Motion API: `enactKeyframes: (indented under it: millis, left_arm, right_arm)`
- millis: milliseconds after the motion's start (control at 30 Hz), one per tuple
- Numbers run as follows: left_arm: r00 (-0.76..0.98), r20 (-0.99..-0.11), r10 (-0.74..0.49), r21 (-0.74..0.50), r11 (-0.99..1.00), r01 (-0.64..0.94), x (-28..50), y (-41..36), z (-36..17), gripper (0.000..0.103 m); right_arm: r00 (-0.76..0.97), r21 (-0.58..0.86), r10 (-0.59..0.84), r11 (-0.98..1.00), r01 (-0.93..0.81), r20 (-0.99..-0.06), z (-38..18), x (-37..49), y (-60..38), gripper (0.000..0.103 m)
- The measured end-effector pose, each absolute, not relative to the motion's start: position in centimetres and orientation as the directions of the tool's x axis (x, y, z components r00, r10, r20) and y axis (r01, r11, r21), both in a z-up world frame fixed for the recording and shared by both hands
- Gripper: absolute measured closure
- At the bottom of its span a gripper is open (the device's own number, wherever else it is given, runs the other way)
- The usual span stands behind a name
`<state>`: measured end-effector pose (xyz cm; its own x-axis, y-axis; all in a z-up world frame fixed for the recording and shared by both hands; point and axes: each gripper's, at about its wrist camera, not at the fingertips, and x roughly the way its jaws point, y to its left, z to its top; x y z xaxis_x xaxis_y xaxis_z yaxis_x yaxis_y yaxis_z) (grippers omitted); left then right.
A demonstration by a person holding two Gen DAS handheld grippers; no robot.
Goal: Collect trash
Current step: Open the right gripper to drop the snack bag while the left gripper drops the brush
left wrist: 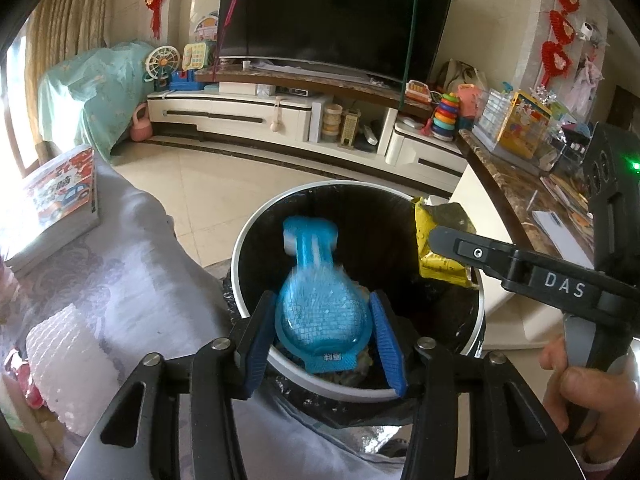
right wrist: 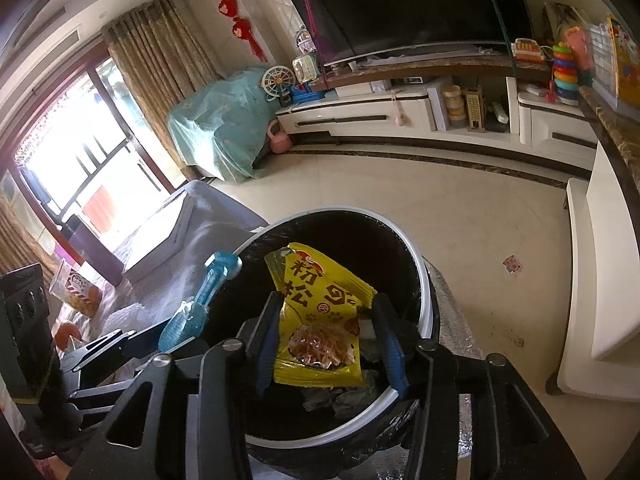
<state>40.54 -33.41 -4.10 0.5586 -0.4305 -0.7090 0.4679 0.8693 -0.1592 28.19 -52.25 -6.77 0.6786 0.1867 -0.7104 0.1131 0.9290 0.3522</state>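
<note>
Left wrist view: over the bin (left wrist: 240, 280), the left hand-held gripper (left wrist: 324, 344) grips a blue pouch (left wrist: 320, 304) and the right hand-held gripper (right wrist: 328, 344) a yellow wrapper (right wrist: 320, 320); next, open both.

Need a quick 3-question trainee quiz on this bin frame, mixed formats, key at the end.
1. True or false: the left gripper is empty.
2. What does the right gripper hold? A) a book B) a yellow snack packet C) a toy ring stacker
3. Fill in: both items are held over the open ______.

Key:
1. False. It is shut on a blue plastic pouch, also seen from the side in the right wrist view.
2. B. The yellow snack packet sits between its fingers.
3. Trash bin, black-lined with a white rim; some crumpled waste already lies inside.
</note>
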Motion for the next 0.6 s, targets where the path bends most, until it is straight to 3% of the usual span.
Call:
enactKeyframes:
  millis: [67,133,433,600]
  left_arm:
    - [0.563,-0.705,-0.432,-0.164,0.871,0.464,40.4,-33.3,-4.0,0.041]
    - [0.572,-0.699,-0.430,-0.164,0.875,0.456,40.1,-33.0,-3.8,0.040]
    - [0.593,-0.691,-0.412,-0.184,0.894,0.408,35.8,-30.1,-4.5,0.037]
    - [0.594,-0.693,-0.409,-0.227,0.906,0.359,32.9,-27.6,-4.9,0.037]
  right_arm:
    - [0.683,0.361,0.190,0.925,0.116,-0.706,-6.6,28.2,-52.5,0.038]
    - [0.692,0.366,0.186,0.923,0.121,-0.698,-6.4,27.9,-52.6,0.033]
    - [0.721,0.408,0.203,0.905,0.119,-0.662,-5.5,25.8,-52.1,0.019]
    - [0.724,0.416,0.225,0.904,0.094,-0.653,-5.3,23.9,-50.2,0.017]
